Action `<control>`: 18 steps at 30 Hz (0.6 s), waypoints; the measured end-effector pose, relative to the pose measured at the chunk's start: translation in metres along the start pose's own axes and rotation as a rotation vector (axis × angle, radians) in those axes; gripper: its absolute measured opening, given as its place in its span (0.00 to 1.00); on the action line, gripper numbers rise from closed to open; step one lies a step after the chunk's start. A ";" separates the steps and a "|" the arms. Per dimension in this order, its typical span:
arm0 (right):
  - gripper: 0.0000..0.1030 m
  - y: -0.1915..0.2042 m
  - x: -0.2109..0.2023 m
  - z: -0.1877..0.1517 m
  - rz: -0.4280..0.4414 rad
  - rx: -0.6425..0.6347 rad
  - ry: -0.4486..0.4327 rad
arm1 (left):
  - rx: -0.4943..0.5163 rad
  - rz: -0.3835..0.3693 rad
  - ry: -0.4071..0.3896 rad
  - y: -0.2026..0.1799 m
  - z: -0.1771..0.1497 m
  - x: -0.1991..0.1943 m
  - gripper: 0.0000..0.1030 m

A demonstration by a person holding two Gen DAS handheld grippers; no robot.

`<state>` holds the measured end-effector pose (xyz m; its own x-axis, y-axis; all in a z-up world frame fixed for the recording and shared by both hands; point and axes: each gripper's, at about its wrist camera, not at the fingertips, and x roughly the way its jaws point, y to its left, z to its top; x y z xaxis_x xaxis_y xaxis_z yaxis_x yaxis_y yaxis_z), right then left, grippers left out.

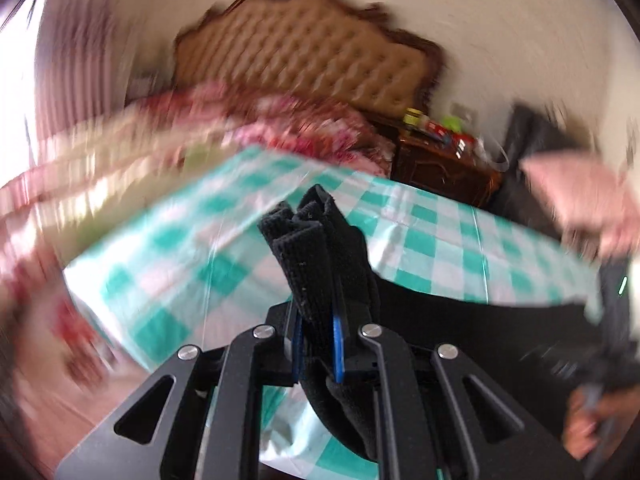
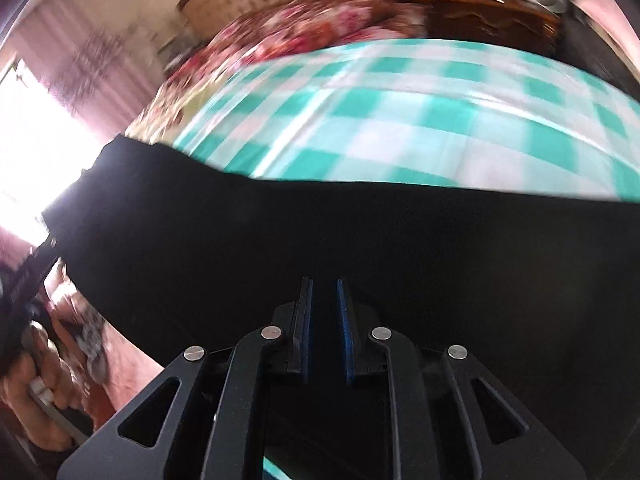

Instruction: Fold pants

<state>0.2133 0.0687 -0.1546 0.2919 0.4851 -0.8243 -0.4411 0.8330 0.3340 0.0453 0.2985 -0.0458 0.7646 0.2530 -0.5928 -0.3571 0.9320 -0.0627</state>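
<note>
Checked cloth [image 2: 400,120] spread ahead of both grippers. Black pants [image 2: 320,240] stretched taut above its near edge. Left gripper [image 1: 316,344] clenched on a bunched pants end; right gripper [image 2: 324,336] jaws slightly apart, can't tell if fabric's pinched. Mid-carry step; next: lower evenly, lay flat

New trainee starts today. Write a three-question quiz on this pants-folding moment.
1. True or false: the left gripper is shut on the black pants.
2. Which pattern covers the tablecloth? A) teal-and-white checks B) red stripes C) plain grey
3. Fill in: in the right wrist view, the fabric between the right gripper fingers is too dark to ____.

Key: 1 true; 2 A; 3 make out
</note>
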 end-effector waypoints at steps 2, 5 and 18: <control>0.21 -0.029 -0.022 -0.005 -0.008 0.069 -0.022 | 0.169 0.044 -0.052 -0.047 0.002 -0.013 0.11; 0.38 -0.072 -0.054 -0.015 0.007 0.179 -0.065 | 0.423 0.071 -0.127 -0.131 -0.019 -0.028 0.11; 0.45 -0.153 -0.088 -0.055 0.209 0.407 -0.018 | 1.007 0.122 -0.243 -0.265 -0.178 -0.010 0.52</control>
<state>0.2085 -0.1157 -0.1586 0.2479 0.6556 -0.7132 -0.1235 0.7516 0.6480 0.0369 0.0024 -0.1665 0.8807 0.3012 -0.3655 0.0885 0.6535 0.7518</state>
